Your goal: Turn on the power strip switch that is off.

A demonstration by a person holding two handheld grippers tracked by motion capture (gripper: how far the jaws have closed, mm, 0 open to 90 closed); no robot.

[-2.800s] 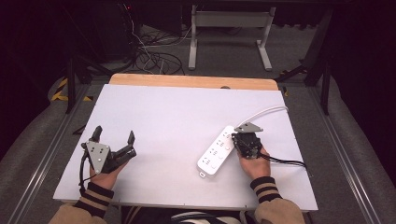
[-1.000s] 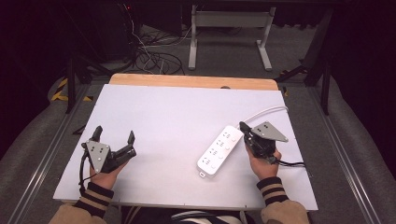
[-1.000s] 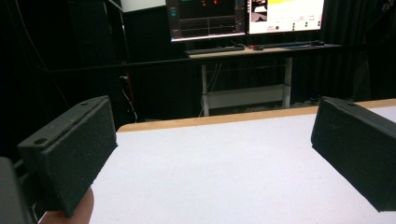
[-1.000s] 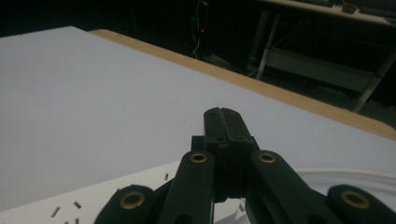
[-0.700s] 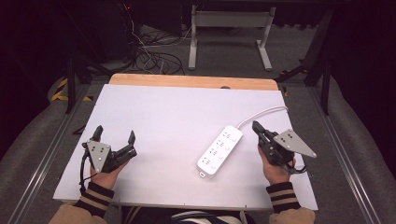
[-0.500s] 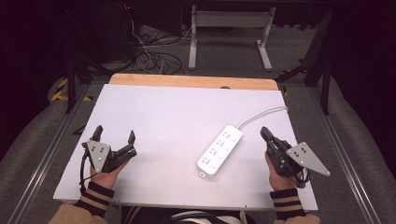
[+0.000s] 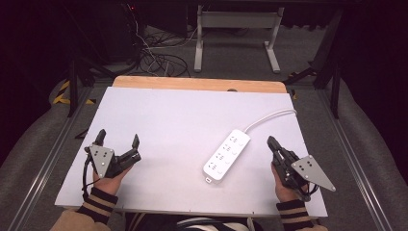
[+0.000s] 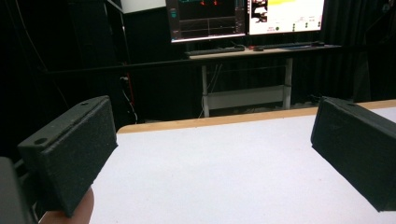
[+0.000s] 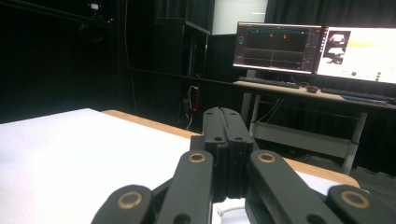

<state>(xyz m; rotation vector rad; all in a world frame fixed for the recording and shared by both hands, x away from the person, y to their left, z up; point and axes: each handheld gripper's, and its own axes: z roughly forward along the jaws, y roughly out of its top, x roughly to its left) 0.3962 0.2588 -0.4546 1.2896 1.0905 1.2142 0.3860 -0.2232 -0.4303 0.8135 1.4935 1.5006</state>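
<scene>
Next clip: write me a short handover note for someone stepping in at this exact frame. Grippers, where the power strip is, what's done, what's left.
Left gripper: jaws wide open, holding nothing, resting at the near left of the table.
Right gripper: jaws shut, holding nothing, at the near right edge, apart from the strip.
Power strip: white, lying flat and diagonal right of centre, sockets up, its cable running off the far right edge.
Done: strip lies free on the table, nothing plugged into it.
Left: cannot tell from this frame; probably regrasp the strip.
</scene>
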